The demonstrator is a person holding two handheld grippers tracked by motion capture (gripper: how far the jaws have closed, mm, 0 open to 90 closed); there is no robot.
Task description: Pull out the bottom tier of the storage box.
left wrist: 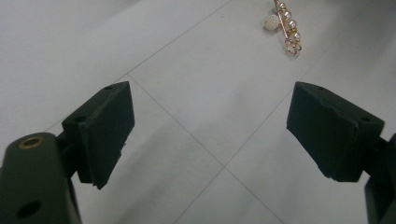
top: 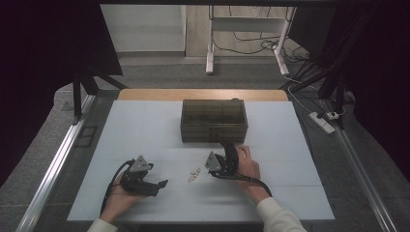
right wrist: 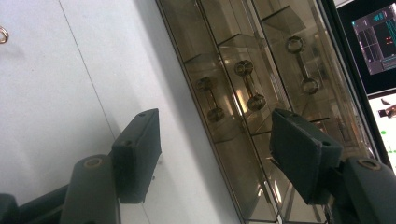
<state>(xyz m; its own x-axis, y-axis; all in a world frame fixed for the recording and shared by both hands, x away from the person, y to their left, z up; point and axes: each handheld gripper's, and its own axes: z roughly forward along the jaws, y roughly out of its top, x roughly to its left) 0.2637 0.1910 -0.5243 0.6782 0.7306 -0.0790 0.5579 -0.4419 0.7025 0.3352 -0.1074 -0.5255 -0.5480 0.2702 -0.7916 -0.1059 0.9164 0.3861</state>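
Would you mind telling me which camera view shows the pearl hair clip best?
The left gripper view: the pearl hair clip lies near its top edge, with pearls and gold loops distinct. The high view shows it as a small pale speck between the grippers. The right gripper view catches a gold loop at its left edge.

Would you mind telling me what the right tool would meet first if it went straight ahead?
Most likely the front of the smoky drawer box: the right tool points at its handles, jaws open.
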